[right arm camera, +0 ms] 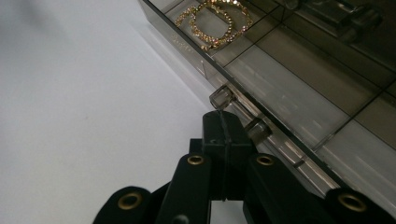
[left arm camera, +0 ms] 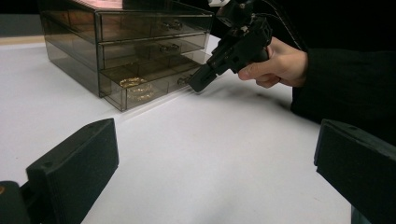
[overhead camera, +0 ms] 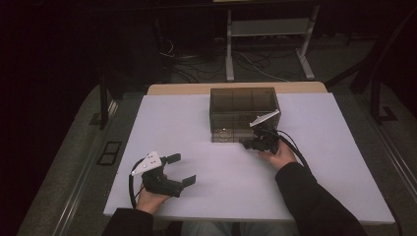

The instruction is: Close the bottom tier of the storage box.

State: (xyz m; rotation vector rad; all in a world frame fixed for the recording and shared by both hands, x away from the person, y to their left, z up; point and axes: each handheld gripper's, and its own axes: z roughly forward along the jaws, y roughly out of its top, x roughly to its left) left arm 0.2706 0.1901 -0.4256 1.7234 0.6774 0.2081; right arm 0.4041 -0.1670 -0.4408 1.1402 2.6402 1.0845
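Landmark: smoky clear drawer box (overhead camera: 244,114), standing at the far middle of the white table (overhead camera: 196,128). No brand, label or legible writing on the box, the drawers or either tool.

Right gripper (right arm camera: 223,122): jaws pressed together, tips at the clear handle (right arm camera: 240,111) of the bottom drawer (left arm camera: 154,84). Whether the handle bar is pinched between them or only touched, I cannot tell. In the left gripper view the same tool (left arm camera: 198,84) meets the drawer front low at the box's right end.

Gold bracelet (right arm camera: 212,23) lies inside the bottom drawer, toward the box's left end.

Left gripper (overhead camera: 179,169): jaws spread wide, nothing between them, well apart from the box, near the table's front edge.

Open room: bare tabletop in front of the box and to both sides. Behind the box, the far table edge is close.
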